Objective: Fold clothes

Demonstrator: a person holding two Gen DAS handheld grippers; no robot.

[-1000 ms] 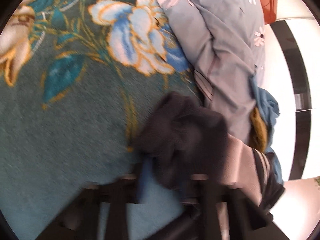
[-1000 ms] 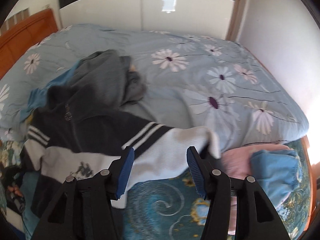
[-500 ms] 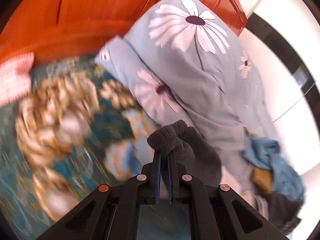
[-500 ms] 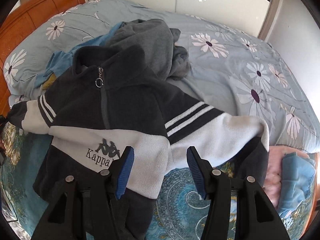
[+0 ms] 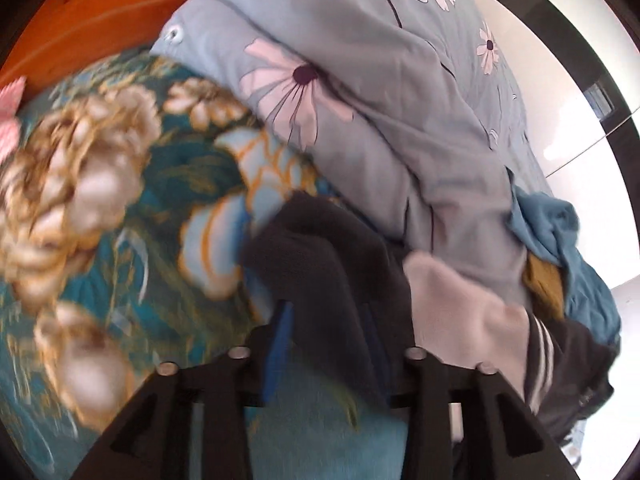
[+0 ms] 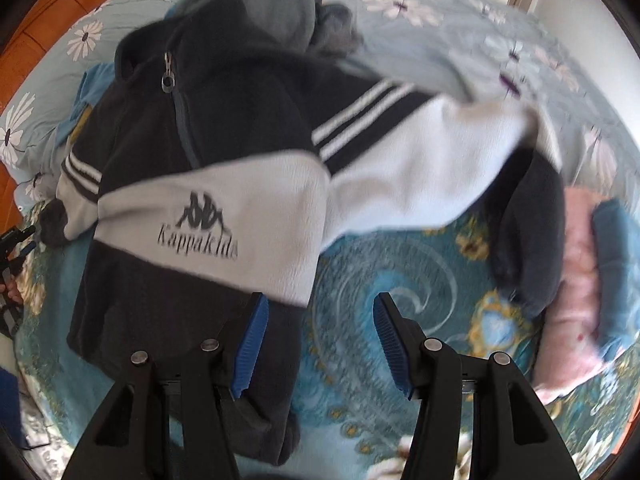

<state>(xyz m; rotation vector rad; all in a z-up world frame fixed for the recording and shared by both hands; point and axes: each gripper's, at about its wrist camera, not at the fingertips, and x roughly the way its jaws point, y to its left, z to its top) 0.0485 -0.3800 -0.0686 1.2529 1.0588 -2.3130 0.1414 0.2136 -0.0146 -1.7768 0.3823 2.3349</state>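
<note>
Dark cuff hiding left gripper fingers

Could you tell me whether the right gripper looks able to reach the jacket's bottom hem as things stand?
Probably yes: the right gripper is open just above the jacket, whose dark hem lies uncovered on the blanket beside its left finger.

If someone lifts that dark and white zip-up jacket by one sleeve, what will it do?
The jacket would probably sag and trail: it lies in soft folds. Its fleecy surface looks grippy rather than slippery. The dark cuff already droops limply between the opening left gripper jaws.
</note>
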